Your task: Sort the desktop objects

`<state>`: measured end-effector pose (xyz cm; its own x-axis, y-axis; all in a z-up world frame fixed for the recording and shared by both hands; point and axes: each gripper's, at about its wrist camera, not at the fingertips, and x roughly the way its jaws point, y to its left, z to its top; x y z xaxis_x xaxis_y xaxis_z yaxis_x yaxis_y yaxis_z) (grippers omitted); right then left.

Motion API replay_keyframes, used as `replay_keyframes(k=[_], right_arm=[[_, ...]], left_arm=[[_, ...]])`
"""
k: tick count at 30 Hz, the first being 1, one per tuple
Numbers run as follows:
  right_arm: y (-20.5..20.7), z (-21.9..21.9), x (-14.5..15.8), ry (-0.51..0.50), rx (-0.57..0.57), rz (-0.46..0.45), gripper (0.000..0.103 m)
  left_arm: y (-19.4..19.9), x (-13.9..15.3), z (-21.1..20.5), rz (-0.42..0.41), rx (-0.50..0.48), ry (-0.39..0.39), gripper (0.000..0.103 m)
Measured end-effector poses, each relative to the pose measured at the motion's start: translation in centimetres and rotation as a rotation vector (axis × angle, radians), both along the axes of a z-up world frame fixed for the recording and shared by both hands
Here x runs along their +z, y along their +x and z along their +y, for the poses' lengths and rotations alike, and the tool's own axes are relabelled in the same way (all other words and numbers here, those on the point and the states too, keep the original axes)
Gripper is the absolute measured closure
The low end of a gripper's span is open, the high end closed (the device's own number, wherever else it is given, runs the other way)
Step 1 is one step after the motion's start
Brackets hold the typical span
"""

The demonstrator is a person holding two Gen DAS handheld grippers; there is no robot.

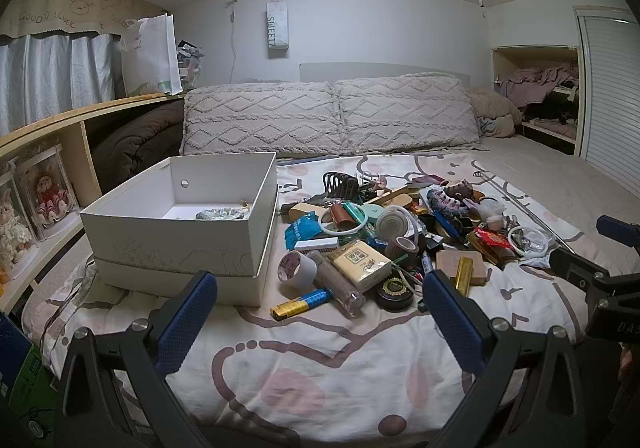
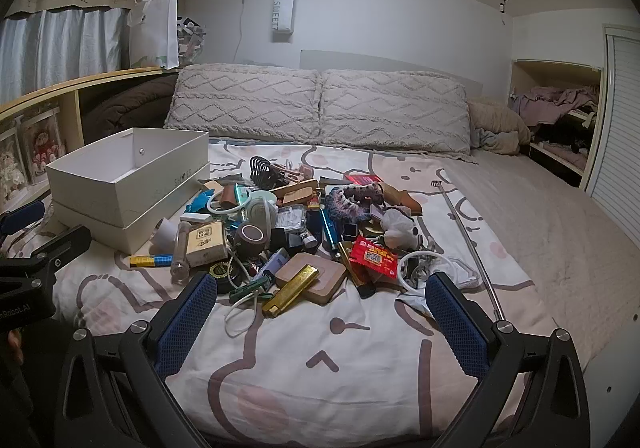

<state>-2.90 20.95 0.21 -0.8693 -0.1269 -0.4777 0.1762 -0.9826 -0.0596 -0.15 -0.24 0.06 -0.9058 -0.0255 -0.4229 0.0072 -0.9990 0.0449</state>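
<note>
Both claws are wide open with nothing in them, left claw (image 1: 318,296) and right claw (image 2: 320,296) hovering over the bed (image 1: 320,360). Clutter pile (image 1: 400,236) sits just ahead of them, white box (image 1: 180,224) ahead-left of the left one.

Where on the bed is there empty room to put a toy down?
The blanket is bare between the pile and the near edge. The grey sheet beyond the metal rod is free too. It's crowded from the white box across to the rod.

Matt cardboard box (image 1: 176,236), glossy gold bar (image 2: 291,290), perhaps metal.
</note>
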Motion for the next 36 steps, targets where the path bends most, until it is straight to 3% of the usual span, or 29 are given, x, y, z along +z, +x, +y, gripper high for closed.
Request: replay_keyframes(k=[19,36], right_arm=[[0.1,-0.3,-0.3,0.002,0.007,-0.007,0.000],[-1.4,-0.5,-1.8,0.006,0.016,-0.067,0.000]], left_arm=[[0.0,0.0,-0.3,-0.007,0.002,0.000,0.000],[-1.4,-1.8,-0.5,-0.053,0.012,0.007,0.000]])
